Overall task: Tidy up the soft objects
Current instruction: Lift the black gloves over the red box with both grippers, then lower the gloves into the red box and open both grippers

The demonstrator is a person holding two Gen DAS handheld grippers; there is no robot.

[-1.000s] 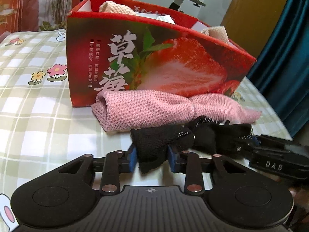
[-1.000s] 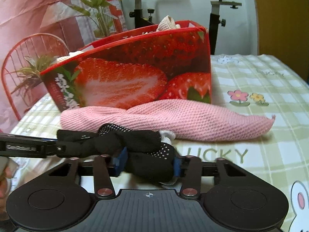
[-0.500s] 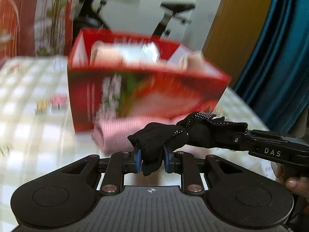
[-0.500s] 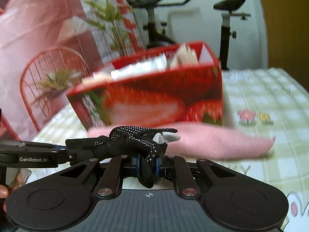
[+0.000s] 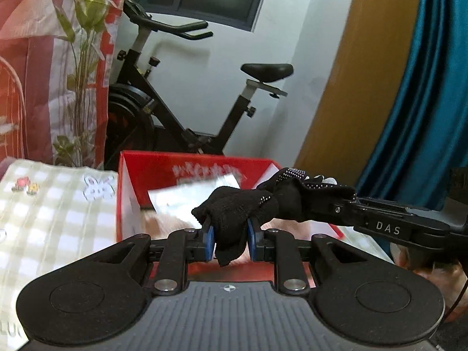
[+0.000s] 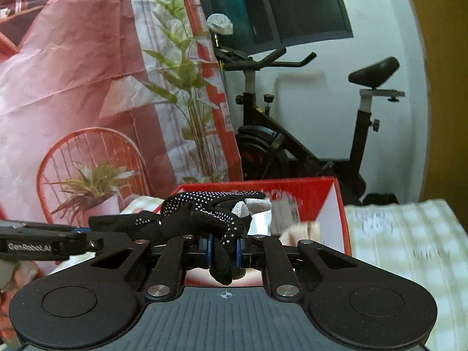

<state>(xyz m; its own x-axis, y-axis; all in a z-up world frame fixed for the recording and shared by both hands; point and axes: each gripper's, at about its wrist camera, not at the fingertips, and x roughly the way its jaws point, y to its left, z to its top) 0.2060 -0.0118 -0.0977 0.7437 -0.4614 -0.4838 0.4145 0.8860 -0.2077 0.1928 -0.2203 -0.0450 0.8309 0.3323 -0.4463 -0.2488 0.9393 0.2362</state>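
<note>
Black knitted glove (image 5: 242,204), speckled with white grip dots, hangs stretched between my two grippers, its long axis running sideways from one to the other. Left gripper (image 5: 229,242) and right gripper (image 6: 223,248) each have fingers clenched on an end. It sits above the red strawberry box (image 5: 204,169), which lies just ahead and below.
</note>
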